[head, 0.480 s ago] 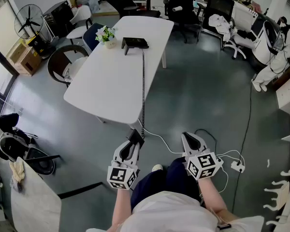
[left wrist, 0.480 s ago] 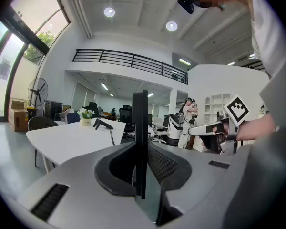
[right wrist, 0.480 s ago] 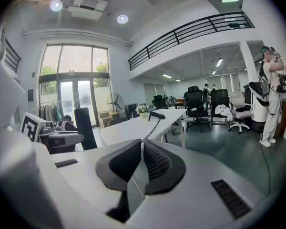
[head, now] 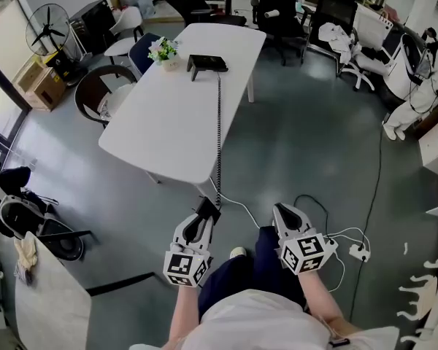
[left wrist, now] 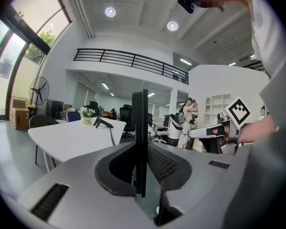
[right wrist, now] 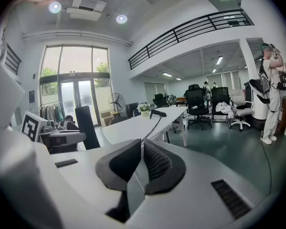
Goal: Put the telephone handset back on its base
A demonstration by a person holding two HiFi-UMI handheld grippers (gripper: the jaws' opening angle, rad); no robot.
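Note:
The black telephone base [head: 206, 63] stands at the far end of the white table [head: 168, 122]; it also shows far off as the base [left wrist: 103, 123] and the base [right wrist: 158, 113]. A coiled cord [head: 218, 130] runs from it over the table's near edge down to the black handset [head: 207, 210]. My left gripper [head: 203, 216] is shut on that handset [left wrist: 139, 123], which stands edge-on between the pads of the left gripper [left wrist: 142, 168]. My right gripper [head: 283, 211] hovers beside it, shut and empty, as the right gripper [right wrist: 139, 163] view confirms. Both grippers are well short of the table.
A small flower pot [head: 163, 50] sits next to the base. Chairs [head: 102, 93] line the table's left side, a fan [head: 47, 26] stands far left. A power strip [head: 358, 251] and cables lie on the floor at right. A person [head: 423, 79] stands far right.
The head view has shifted slightly, so the table sits a bit lower and further right in the frame. Both grippers hold the same stance, the left still on the handset.

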